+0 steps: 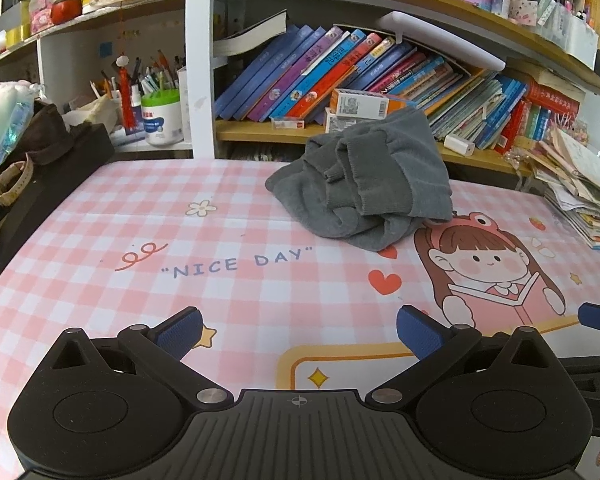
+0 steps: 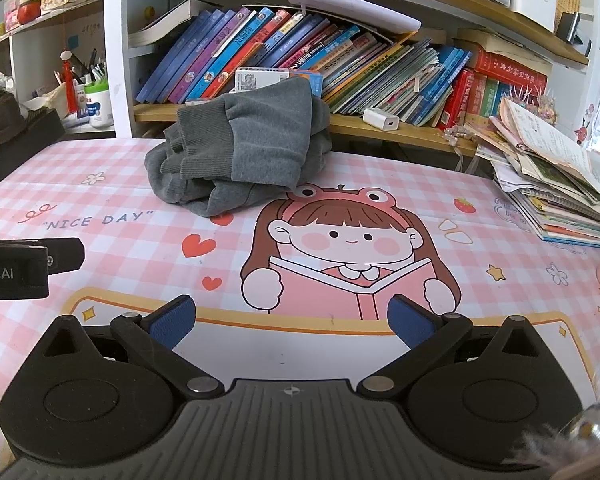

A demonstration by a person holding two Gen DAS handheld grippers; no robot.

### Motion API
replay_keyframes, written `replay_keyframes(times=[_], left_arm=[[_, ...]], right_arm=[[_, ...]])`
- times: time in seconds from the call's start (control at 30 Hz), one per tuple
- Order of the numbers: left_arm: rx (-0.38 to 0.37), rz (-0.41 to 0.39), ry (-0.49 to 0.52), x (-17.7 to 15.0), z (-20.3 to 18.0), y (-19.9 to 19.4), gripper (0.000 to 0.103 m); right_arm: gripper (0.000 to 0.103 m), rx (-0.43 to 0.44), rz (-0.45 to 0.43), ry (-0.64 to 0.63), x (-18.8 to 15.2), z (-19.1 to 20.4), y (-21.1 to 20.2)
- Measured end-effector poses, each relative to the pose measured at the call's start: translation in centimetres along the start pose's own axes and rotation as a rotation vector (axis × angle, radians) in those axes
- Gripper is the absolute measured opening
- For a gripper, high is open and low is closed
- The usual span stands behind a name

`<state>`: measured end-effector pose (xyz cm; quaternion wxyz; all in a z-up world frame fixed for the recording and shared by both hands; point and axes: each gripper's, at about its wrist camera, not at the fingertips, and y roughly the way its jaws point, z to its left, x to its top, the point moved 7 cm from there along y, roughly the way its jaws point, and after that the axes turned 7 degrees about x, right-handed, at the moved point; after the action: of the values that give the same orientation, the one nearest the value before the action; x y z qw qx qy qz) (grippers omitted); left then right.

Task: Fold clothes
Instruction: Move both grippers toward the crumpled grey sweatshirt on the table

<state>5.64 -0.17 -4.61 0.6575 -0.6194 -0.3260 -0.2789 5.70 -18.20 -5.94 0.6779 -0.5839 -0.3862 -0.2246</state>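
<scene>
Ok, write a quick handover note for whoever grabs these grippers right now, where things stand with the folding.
Left gripper: open, holding nothing, above the near part of the pink checked cartoon table mat.
Right gripper: open, holding nothing, beside the left one, over the reading-girl print.
Crumpled grey knit sweater: lying in a heap at the far side of the mat, in front of the wooden bookshelf, ribbed cuffs on top. Neither gripper touches it.
Done: nothing folded so far.
Left: reach the sweater, spread it flat, fold it.
</scene>
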Motion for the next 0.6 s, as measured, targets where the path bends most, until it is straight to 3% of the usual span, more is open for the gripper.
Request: replay_keyframes(times=[0.6], left_arm=[[-0.01,0.004,-0.007,0.15,0.16,0.04,0.103]], right_arm=[[0.103,-0.004,0.002,-0.008,0.03,0.1,-0.01]])
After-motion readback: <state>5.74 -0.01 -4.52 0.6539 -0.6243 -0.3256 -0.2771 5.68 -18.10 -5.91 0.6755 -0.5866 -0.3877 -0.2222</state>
